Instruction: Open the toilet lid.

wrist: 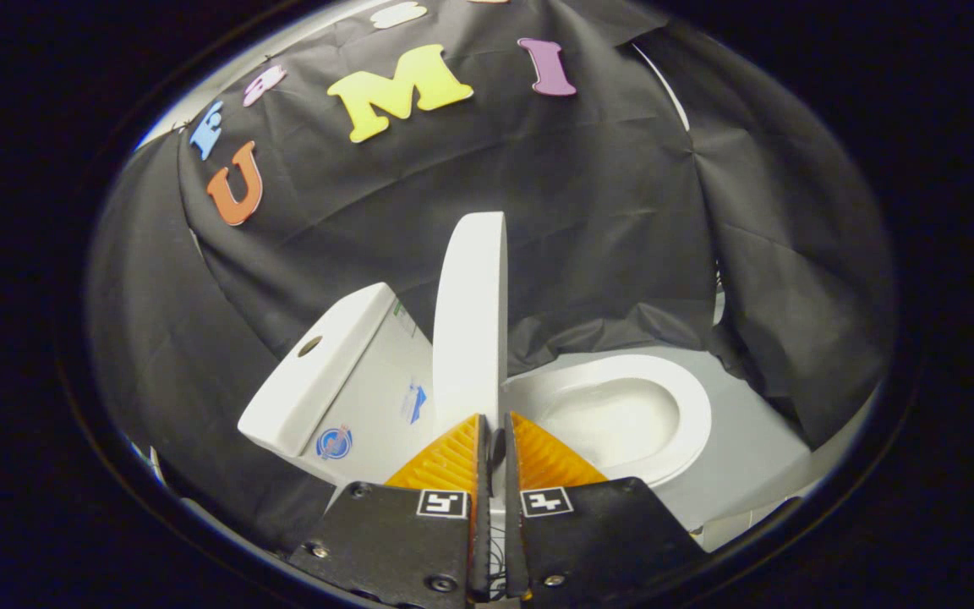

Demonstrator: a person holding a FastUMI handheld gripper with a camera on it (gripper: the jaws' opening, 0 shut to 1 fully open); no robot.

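The white toilet lid [470, 321] stands upright, seen almost edge-on, between the tank [326, 372] on its left and the open bowl [614, 414] with its seat ring on its right. My gripper [495, 419] sits low in front of the lid's bottom end, its fingertips [457, 448] just overlapping the lid's lower part. The jaws stand shut, with only a thin dark slit between them and nothing white showing in that slit. Whether the tips touch the lid is hard to tell.
Black cloth walls [605, 237] close in behind and on both sides of the toilet. A pale grey floor [749, 457] runs around the bowl to the right. The tank has a flush button hole [310, 345] on top.
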